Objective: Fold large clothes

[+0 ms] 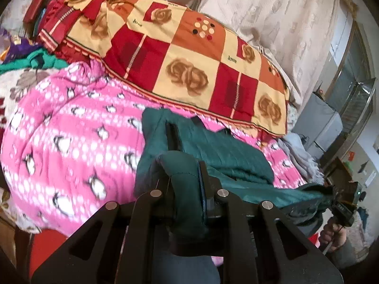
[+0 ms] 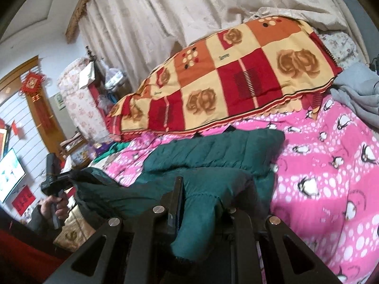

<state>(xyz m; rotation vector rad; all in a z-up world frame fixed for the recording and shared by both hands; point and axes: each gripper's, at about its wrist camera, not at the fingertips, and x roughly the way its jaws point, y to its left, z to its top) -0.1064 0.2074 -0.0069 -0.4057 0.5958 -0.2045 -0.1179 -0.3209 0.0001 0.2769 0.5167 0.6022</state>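
Both tongs, left point(image 1: 187, 165) and right point(image 2: 201, 189), pinch the green padded jacket point(image 2: 213, 151) over the pink penguin blanket point(image 1: 71, 123), and slippery quilting could slide free mid-fold.

Soft, even daylight fills my room; no hard shadows, no glare; motion blur smears the pink penguin blanket point(image 1: 71, 127) and my green jacket point(image 2: 213, 151); the fisheye bends the cream curtain point(image 2: 165, 23); corners fall black; my nearest linkage sits dark, unfocused.
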